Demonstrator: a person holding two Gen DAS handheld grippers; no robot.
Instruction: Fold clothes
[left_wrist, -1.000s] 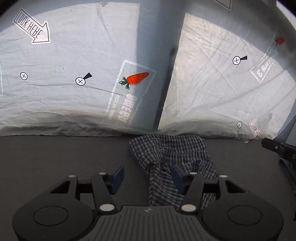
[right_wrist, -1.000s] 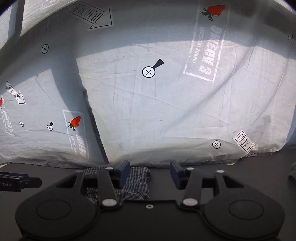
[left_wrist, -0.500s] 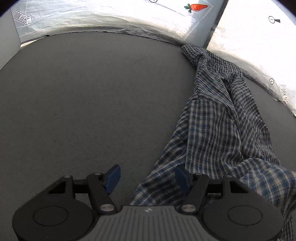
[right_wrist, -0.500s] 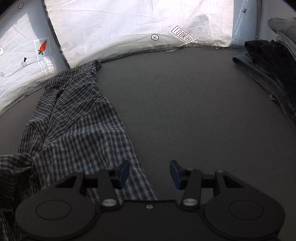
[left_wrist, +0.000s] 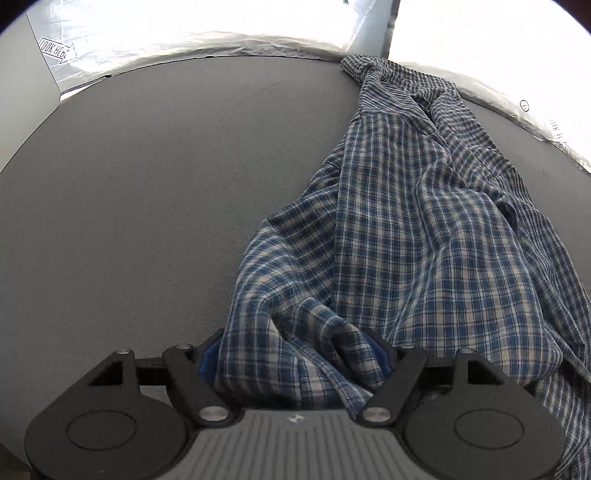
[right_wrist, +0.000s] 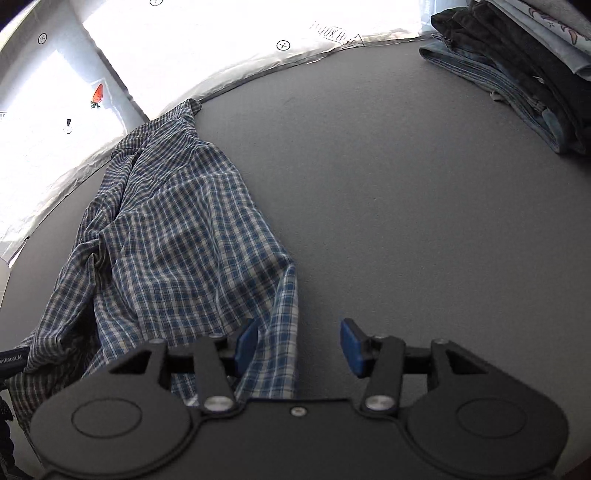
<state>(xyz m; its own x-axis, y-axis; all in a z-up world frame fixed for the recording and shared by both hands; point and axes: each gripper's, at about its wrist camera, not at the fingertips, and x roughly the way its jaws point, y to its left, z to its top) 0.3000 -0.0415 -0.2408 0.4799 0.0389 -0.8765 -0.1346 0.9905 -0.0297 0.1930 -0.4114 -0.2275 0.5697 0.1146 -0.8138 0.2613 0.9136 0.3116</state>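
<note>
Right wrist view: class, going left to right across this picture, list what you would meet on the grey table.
Checked shirt → right gripper, its jaws apart with the shirt's edge beside its left pad → bare grey table → stack of folded clothes at the far right.

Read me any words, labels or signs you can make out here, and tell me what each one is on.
"LOOK HERE", in an arrow: white sheet, left wrist view.
"LOOK HE...", cut off by glare: same sheet, right wrist view.
"...nRobot.AI", partly cut off: black part at the frame's left edge.
Print beside the carrot picture: washed out, unreadable.
</note>
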